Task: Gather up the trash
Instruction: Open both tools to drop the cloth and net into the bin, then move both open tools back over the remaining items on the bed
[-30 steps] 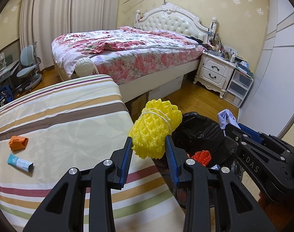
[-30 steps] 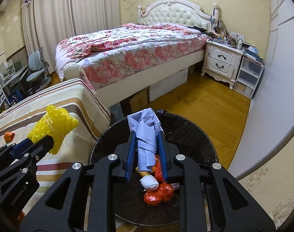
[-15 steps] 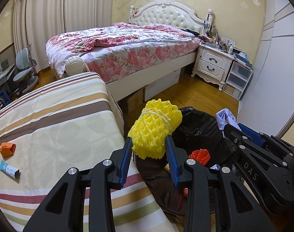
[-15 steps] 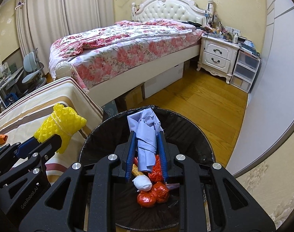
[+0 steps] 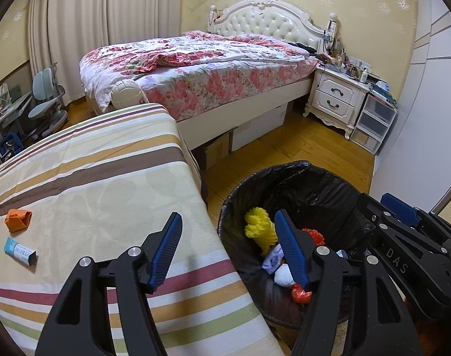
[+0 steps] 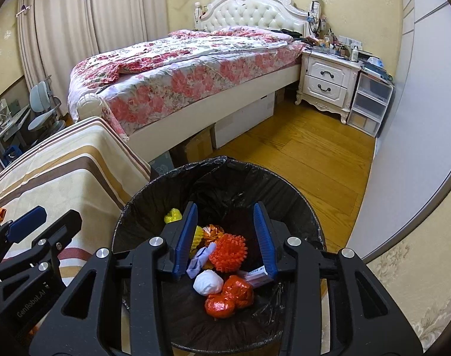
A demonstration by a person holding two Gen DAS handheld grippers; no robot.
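A bin lined with a black bag (image 5: 287,175) (image 6: 222,163) stands beside the striped table (image 5: 92,190). The yellow foam net (image 5: 259,230) (image 6: 172,216) and the blue cloth (image 6: 200,259) lie inside it with a red spiky ball (image 6: 228,252), a white wad (image 6: 207,281) and red wrappers (image 6: 228,296). My left gripper (image 5: 227,249) is open and empty over the bin's left rim. My right gripper (image 6: 225,237) is open and empty above the bin. An orange scrap (image 5: 17,219) and a small blue-white tube (image 5: 19,250) lie on the table at the left.
A floral bed (image 5: 195,65) stands behind the table, with boxes under it. A white nightstand (image 5: 335,101) and plastic drawers (image 5: 374,121) stand at the right by a white wardrobe wall. Wooden floor (image 6: 299,154) lies beyond the bin. A desk chair (image 5: 44,103) is far left.
Both grippers have opened. The yellow foam net dropped from the left gripper and the blue cloth from the right gripper into the bin.
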